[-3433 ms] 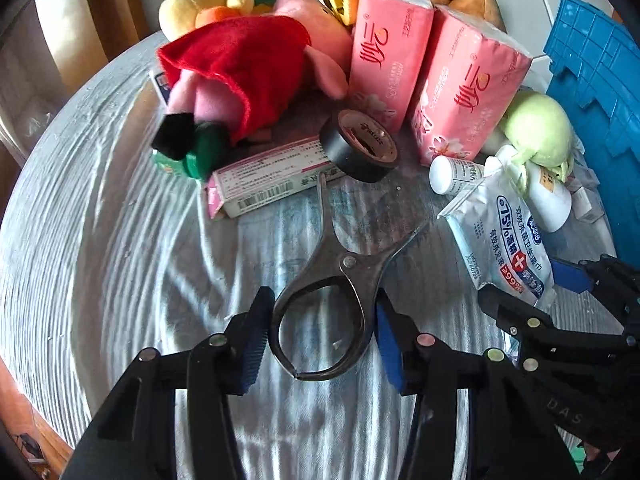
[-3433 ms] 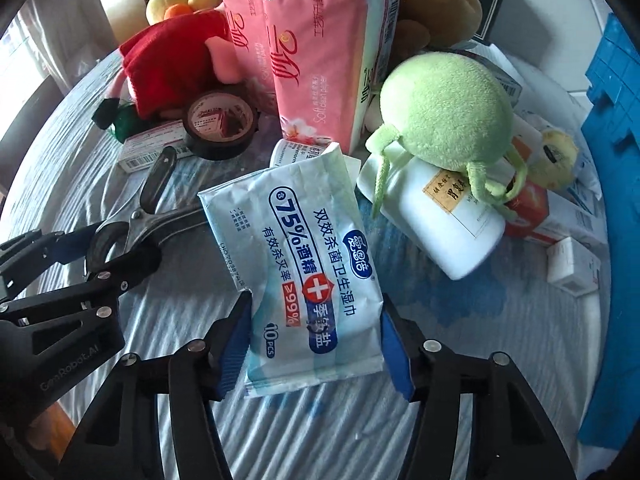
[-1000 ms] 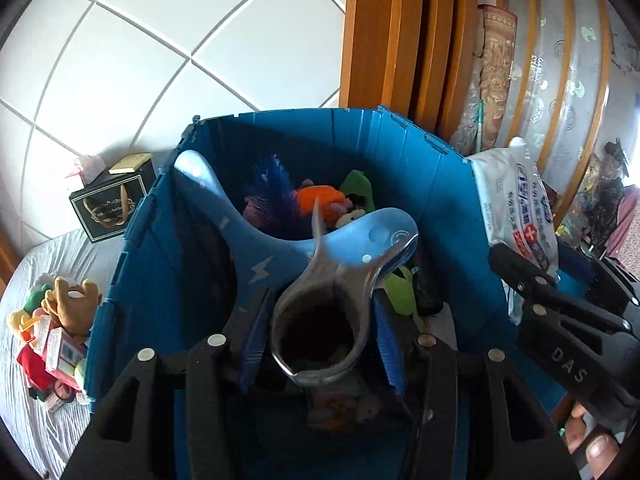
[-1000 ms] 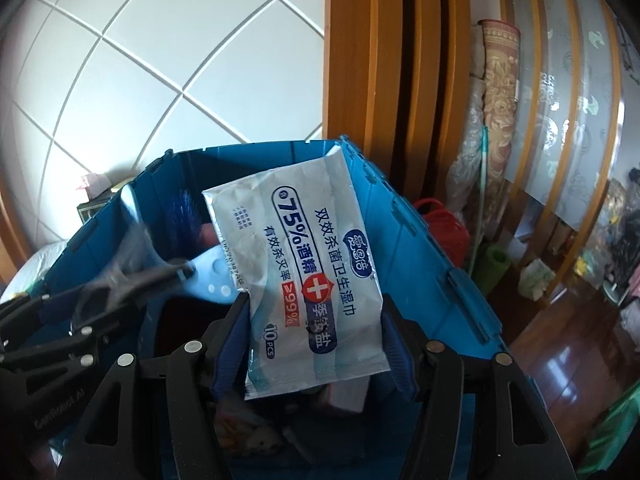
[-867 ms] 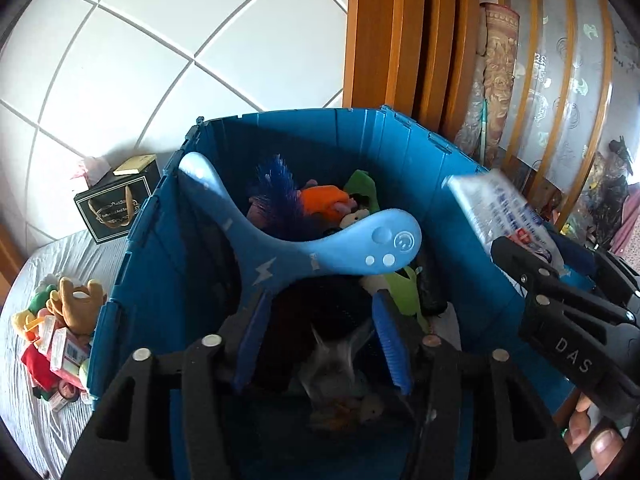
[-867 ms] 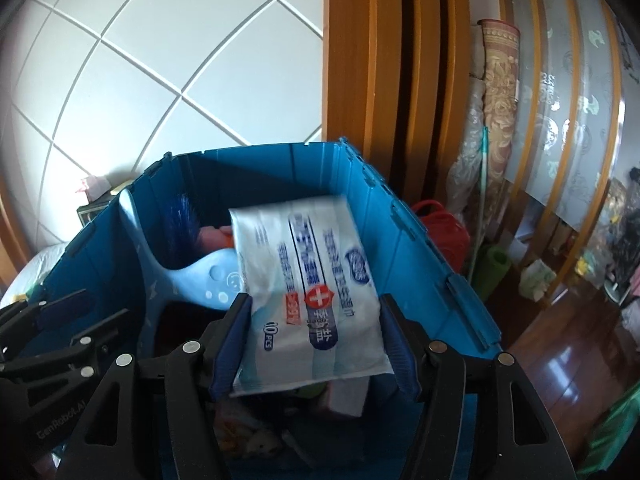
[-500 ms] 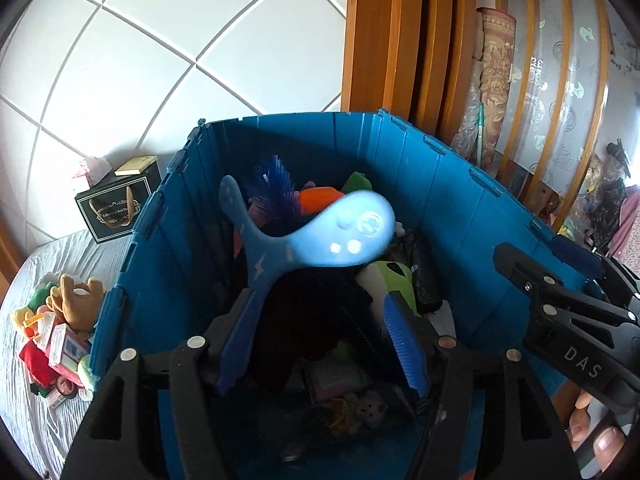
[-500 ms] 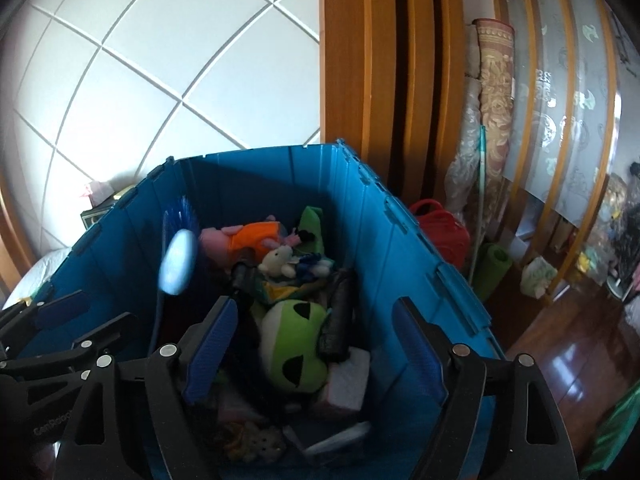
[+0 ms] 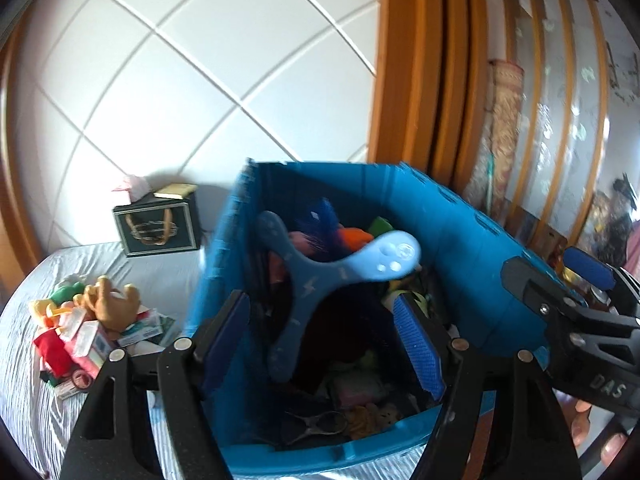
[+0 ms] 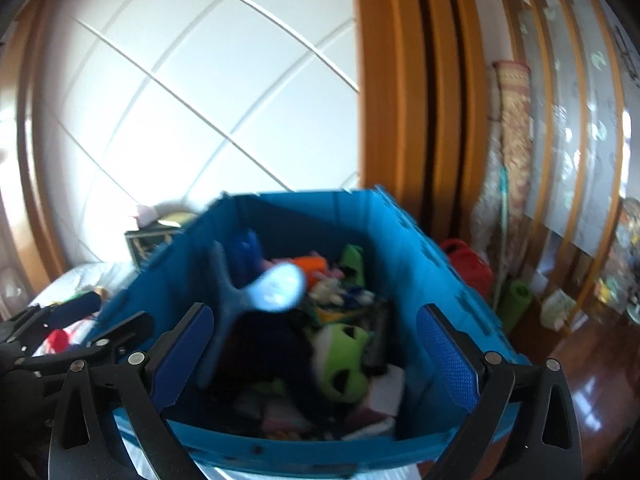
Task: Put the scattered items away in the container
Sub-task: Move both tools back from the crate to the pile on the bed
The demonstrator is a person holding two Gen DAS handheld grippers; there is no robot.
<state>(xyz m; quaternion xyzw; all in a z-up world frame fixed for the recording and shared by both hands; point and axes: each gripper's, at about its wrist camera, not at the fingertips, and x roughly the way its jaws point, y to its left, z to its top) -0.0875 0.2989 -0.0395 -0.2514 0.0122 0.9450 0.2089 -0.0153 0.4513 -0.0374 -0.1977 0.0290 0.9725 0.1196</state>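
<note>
Both tongs, left [image 9: 320,344] and right [image 10: 316,354], hang empty over the full blue crate [image 9: 472,248], jaws opening. More scattered items [image 9: 84,332] lie piled on the bed left of the crate.

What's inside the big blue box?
The blue box holds a light-blue boomerang toy, a green plush, an orange toy and metal tongs. Things underneath are hidden by the pile.

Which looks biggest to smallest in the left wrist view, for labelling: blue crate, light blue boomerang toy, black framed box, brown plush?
1. blue crate
2. light blue boomerang toy
3. black framed box
4. brown plush, though distance from the camera makes the last two unsure.
</note>
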